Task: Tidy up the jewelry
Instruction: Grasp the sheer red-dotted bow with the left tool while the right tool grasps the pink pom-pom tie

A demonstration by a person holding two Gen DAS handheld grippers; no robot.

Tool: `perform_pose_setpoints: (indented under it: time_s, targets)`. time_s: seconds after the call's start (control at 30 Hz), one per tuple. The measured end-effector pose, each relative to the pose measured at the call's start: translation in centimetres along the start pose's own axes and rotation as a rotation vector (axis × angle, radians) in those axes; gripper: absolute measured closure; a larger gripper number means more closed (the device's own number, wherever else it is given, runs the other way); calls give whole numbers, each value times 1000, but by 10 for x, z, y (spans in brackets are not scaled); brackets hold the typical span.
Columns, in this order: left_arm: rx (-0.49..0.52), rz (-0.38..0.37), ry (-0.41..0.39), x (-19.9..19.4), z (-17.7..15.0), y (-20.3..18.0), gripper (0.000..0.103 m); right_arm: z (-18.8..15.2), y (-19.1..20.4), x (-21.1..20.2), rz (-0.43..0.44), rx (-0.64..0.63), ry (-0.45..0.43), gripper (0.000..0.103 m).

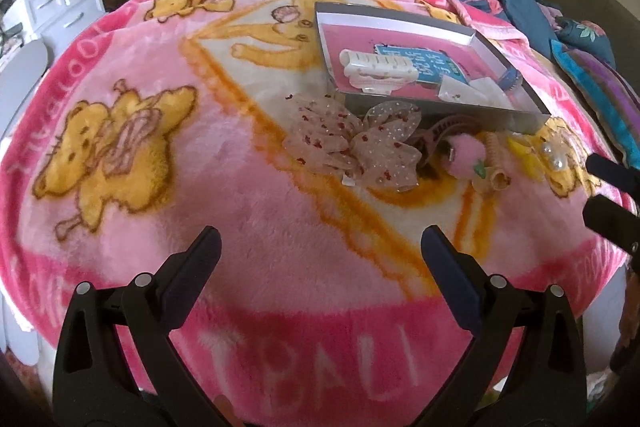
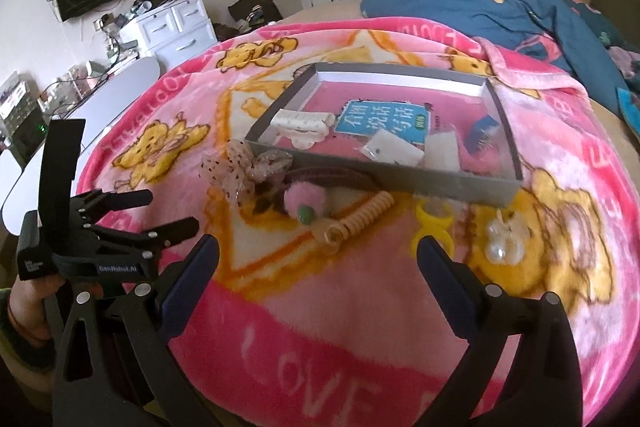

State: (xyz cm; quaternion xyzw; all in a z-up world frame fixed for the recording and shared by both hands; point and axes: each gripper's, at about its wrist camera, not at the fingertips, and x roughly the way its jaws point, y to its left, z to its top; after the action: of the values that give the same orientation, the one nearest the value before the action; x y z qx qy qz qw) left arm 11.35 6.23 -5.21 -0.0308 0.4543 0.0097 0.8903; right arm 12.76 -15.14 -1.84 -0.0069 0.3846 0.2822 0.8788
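Leftmost, the left gripper [image 2: 160, 211] hovers above the pink bear blanket [image 1: 200, 187] on the bed, fingers [image 1: 206, 247] spread wide and holding nothing. Next, along the near wall of the shallow grey box [image 2: 440, 183], lie a dotted mesh bow [image 2: 240, 167], a pink pompom tie [image 2: 304, 203], a coiled peach tie [image 2: 360, 215], a yellow ring [image 2: 432, 223] and a pearl clip [image 2: 504, 243]. A white claw clip [image 2: 304, 127] lies inside the box. Rightmost, the right gripper [image 2: 318, 259] is likewise wide apart and empty
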Motion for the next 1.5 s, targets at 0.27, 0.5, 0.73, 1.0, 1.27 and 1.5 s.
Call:
perform_pose_setpoints:
  time_s: [0.27,0.5,0.73,1.0,1.27,1.5]
  targets:
    - [-16,-50,7,16,19,9,10,22,-2,45,68,-49,87,21]
    - [-12,-82,32,32,30,12,15,30,-2,89,137,-62,165,52]
    - [-10,-112,53,49,40,8,23,22,-2,99,142,-68,175,75]
    - [34,-144,61,60,48,-8,83,10,-17,66,152,6,124,75]
    - [38,-125,-15,25,34,-6,91,-3,-21,26,152,49,63,75]
    - [-31,-105,-74,-11,25,14,91,-11,-11,2,164,37,33,75]
